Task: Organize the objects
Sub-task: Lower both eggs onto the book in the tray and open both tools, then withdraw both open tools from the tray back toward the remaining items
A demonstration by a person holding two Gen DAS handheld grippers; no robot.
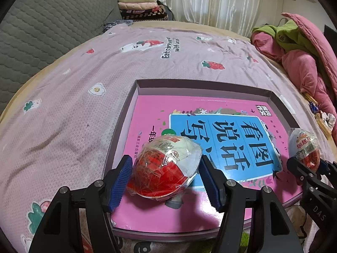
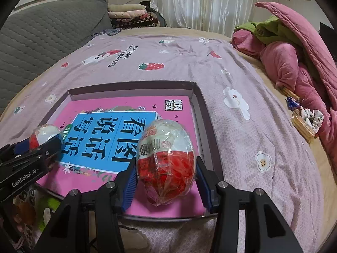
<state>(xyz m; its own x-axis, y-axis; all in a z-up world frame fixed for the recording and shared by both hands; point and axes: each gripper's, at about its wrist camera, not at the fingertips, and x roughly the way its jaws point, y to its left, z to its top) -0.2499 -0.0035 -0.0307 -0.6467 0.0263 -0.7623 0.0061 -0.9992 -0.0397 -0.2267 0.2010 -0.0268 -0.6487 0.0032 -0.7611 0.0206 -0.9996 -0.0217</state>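
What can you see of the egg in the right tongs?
The egg is a plastic-looking toy egg, red on its lower half and white on top, sealed in crinkly clear wrap with a barcode and red print. It stands nearly upright, white end away from the camera, between the blue pads of the right tongs, which press its sides. It sits over the pink book in the shallow box, near its right wall; whether it touches the book is unclear.

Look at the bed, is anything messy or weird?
Mostly tidy. The odd bit is a small heap at the bed's right edge: snack packets, a candy wrapper and a hair scrunchie lie loose beside the bunched pink quilt. The book sits flat in its box.
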